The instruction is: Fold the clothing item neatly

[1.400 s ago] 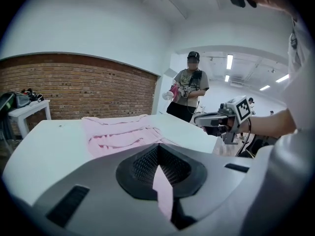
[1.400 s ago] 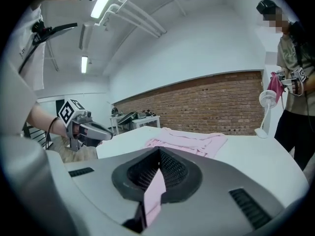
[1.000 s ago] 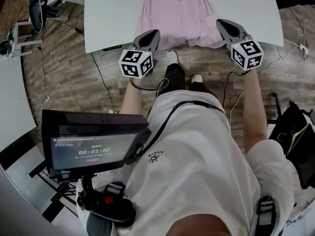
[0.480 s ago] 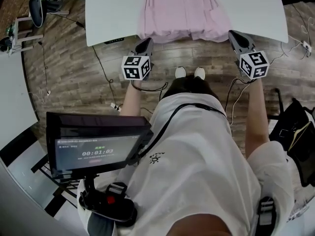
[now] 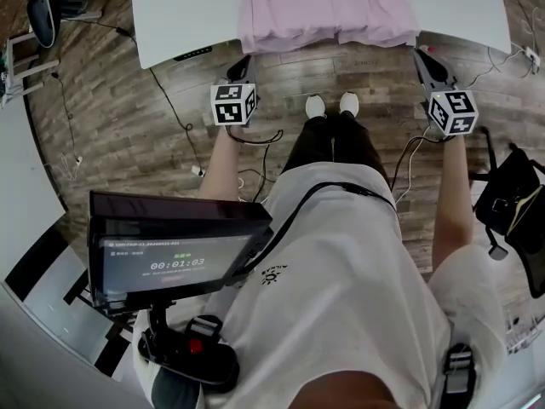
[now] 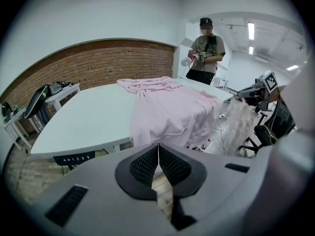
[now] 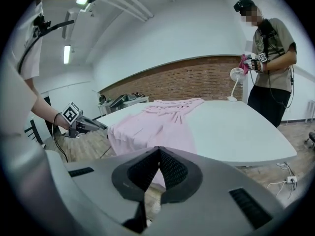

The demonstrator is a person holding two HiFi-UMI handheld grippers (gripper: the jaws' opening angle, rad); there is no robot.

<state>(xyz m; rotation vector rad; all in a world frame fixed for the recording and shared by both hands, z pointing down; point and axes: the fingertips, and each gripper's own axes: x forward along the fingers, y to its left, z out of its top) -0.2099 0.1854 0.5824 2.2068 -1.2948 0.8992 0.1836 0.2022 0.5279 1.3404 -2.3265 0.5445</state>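
A pink garment (image 5: pixel 328 7) lies spread on the white table (image 5: pixel 187 15), its hem draped over the near edge. Both grippers hang in front of that edge, below the tabletop and apart from the cloth. My left gripper (image 5: pixel 242 63) is off the hem's left corner; in its own view the jaws (image 6: pixel 158 147) are shut with nothing between them, and the garment (image 6: pixel 167 112) is ahead. My right gripper (image 5: pixel 423 55) is off the hem's right corner, its jaws (image 7: pixel 158 151) also shut and empty, facing the garment (image 7: pixel 152 124).
Another person (image 6: pixel 204 48) stands past the table's far side holding something pink. A small fan (image 7: pixel 236 80) stands on the far table edge. Cables (image 5: pixel 255 143) run over the wooden floor. A black bag (image 5: pixel 511 203) sits at right and a screen (image 5: pixel 170 250) hangs at my chest.
Both grippers have sunk and drawn back from the garment's hem to below the table edge. The garment stays on the table.
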